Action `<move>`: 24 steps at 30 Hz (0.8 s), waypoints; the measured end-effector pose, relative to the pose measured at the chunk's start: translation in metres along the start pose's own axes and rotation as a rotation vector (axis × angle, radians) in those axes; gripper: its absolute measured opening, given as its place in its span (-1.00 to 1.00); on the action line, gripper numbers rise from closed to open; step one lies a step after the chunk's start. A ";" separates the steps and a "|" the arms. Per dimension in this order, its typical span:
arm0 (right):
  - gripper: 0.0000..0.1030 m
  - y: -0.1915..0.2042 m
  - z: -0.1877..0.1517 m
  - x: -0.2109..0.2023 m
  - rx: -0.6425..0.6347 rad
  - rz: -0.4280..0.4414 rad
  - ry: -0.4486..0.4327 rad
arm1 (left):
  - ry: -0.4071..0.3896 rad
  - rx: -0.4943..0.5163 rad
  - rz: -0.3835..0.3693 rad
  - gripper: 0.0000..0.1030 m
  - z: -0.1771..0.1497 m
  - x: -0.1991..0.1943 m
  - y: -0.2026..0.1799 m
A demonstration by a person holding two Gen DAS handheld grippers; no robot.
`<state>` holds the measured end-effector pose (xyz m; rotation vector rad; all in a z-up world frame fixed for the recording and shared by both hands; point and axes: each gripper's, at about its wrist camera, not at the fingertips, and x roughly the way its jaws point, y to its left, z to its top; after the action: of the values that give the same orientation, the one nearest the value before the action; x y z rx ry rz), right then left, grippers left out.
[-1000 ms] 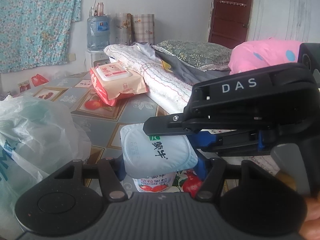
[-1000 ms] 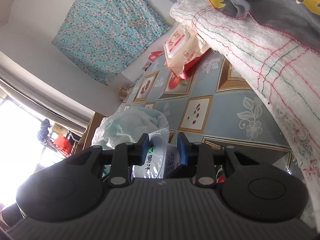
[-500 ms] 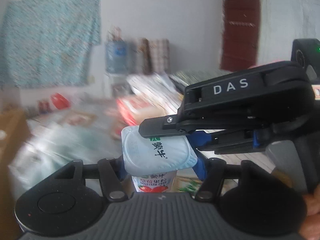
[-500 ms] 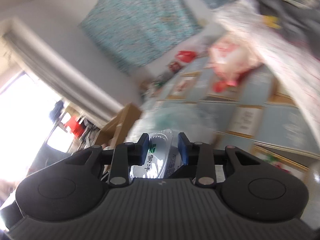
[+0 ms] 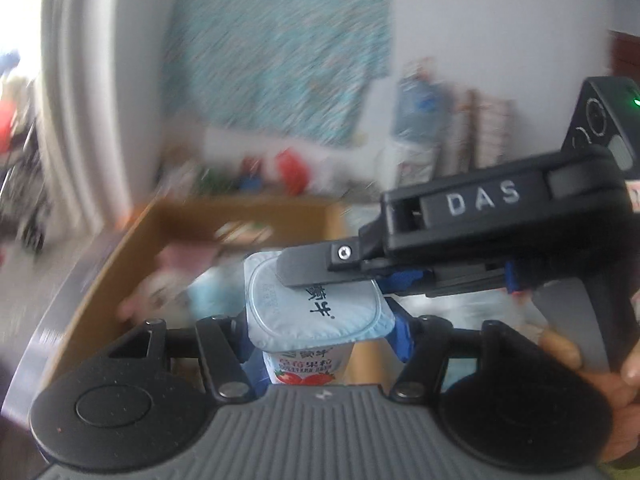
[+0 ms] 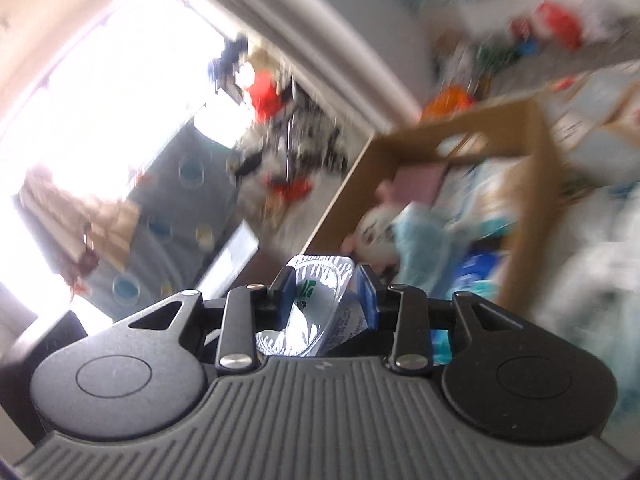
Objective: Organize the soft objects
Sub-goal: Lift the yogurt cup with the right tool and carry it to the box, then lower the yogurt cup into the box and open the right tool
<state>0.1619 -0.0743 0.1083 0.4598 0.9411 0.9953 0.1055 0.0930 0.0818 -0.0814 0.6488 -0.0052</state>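
A yogurt cup [image 5: 316, 312] with a pale blue foil lid and strawberry print is held upright by both grippers. My left gripper [image 5: 320, 330] is shut on its body. My right gripper [image 6: 326, 294] is shut on its rim and foil lid [image 6: 316, 300]; its black body [image 5: 480, 232] reaches in from the right in the left wrist view. A brown cardboard box [image 5: 132, 248] lies just ahead, holding a plush toy [image 6: 376, 232], pale blue cloth [image 6: 420, 240] and other soft items. The cup is above the box's near edge.
The box [image 6: 532, 184] has tall brown walls. Beyond it are a floral turquoise curtain [image 5: 280, 60], a water jug [image 5: 420, 108] and small red items [image 5: 292, 168]. A bright window [image 6: 120, 80] and a dotted grey mat [image 6: 168, 208] lie left. Views are motion-blurred.
Both grippers have swung left with the yogurt cup, away from the tablecloth, wet wipes and bedding. The cardboard box with soft items has come into view just ahead.
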 end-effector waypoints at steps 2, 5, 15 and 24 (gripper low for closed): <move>-0.31 0.004 0.009 0.041 0.016 -0.009 0.084 | 0.076 -0.055 0.020 0.23 0.003 0.017 0.032; -0.28 0.001 0.016 0.095 0.065 -0.039 0.189 | 0.175 -0.113 0.050 0.23 0.000 0.046 0.066; -0.27 -0.029 0.032 0.181 0.159 -0.091 0.305 | 0.304 -0.211 0.095 0.25 -0.009 0.092 0.129; -0.28 -0.043 0.022 0.205 0.160 -0.126 0.353 | 0.378 -0.258 0.091 0.53 -0.017 0.106 0.141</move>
<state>0.2461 0.0838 -0.0031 0.3582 1.3575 0.9053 0.1771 0.2293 -0.0063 -0.3048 1.0286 0.1541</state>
